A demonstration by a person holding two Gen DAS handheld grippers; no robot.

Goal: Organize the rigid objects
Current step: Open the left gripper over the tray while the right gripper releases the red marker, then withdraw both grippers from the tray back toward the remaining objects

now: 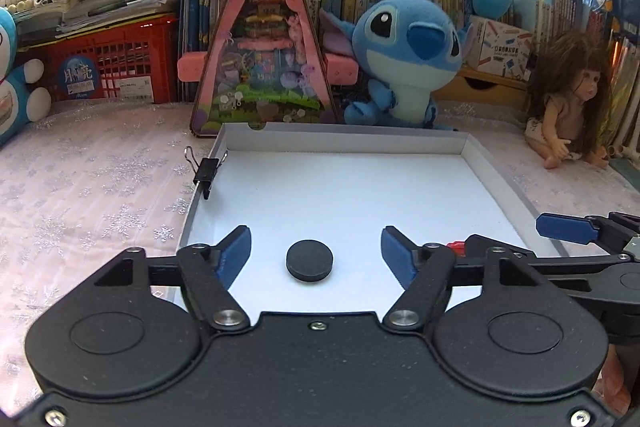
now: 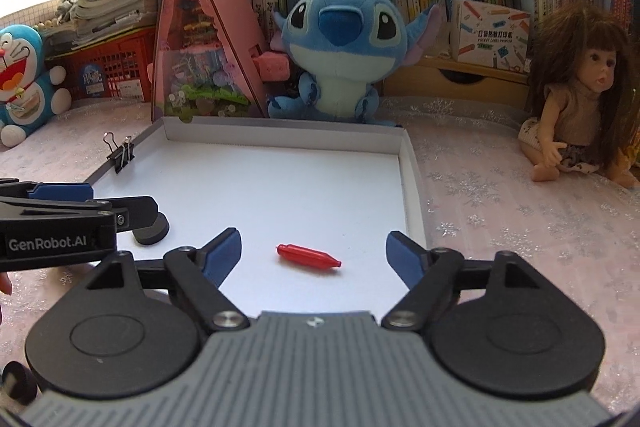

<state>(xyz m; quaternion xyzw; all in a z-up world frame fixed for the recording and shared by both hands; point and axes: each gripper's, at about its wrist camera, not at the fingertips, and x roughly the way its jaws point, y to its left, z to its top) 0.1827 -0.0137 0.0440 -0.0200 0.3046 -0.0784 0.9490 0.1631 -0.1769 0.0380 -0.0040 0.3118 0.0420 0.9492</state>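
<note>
A shallow white box lid lies on the pink cloth. A black round disc rests flat on its floor near the front left. My left gripper stands open around the disc, and neither pad touches it. A small red pen-shaped piece lies on the lid's floor near the front right. My right gripper stands open on either side of it, clear of it. The left gripper's fingers partly cover the disc in the right wrist view. A black binder clip grips the lid's left wall.
Behind the lid stand a pink triangular toy box, a blue plush and a doll at the right. A red basket, stacked books and a shelf of books line the back. Another black round piece lies at the lower left.
</note>
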